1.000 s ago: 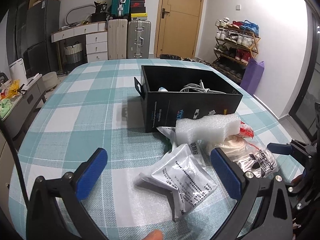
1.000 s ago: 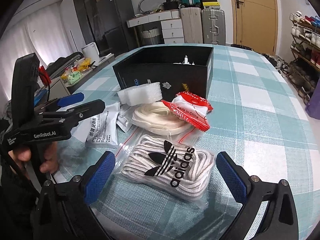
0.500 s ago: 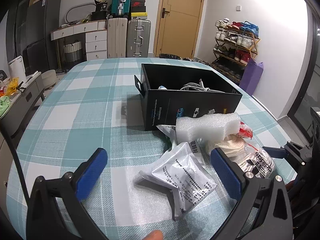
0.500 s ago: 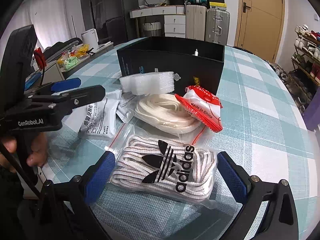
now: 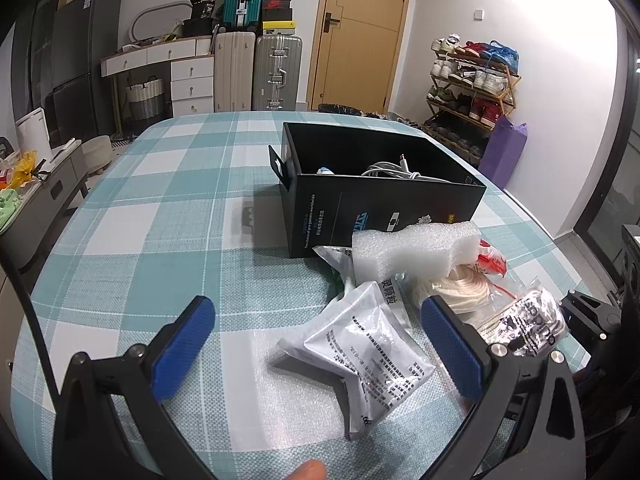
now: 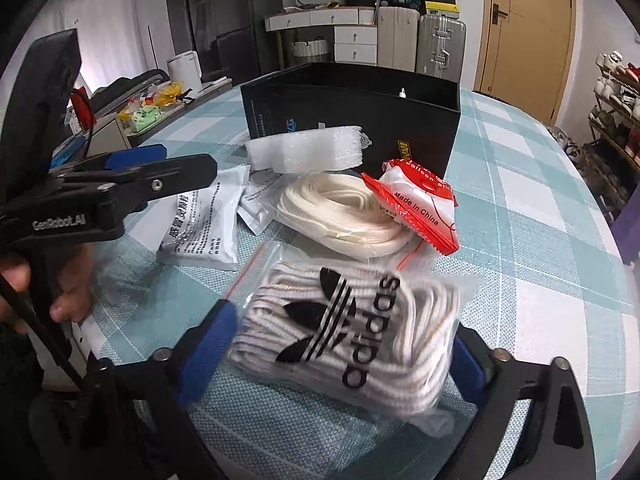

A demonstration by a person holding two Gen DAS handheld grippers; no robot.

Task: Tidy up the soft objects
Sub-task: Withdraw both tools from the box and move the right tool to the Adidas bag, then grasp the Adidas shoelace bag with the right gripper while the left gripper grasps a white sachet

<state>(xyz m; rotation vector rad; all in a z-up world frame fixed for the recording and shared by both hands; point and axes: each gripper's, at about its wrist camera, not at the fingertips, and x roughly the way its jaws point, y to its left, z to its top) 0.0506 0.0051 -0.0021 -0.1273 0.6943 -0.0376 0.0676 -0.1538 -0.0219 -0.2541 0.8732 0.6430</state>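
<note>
A clear zip bag of white laces with an adidas logo (image 6: 352,328) lies at the table's near edge, between the fingers of my right gripper (image 6: 340,354), which is open around it. Behind it lie a coil of cream laces (image 6: 340,216), a red-and-white packet (image 6: 420,204), a white foam block (image 6: 308,150) and a silver foil pouch (image 6: 200,228). A black open box (image 5: 384,196) holding white cables stands behind the pile. My left gripper (image 5: 320,344) is open and empty, hovering over the foil pouch (image 5: 368,356).
The table has a teal and white checked cloth (image 5: 160,216). Suitcases (image 5: 276,72) and drawers stand against the far wall. A shoe rack (image 5: 472,80) is at the right. A low bench with clutter (image 5: 24,192) is beside the table's left edge.
My right gripper has moved forward and down, so the adidas lace bag now sits between its fingers. The left gripper has barely moved.
</note>
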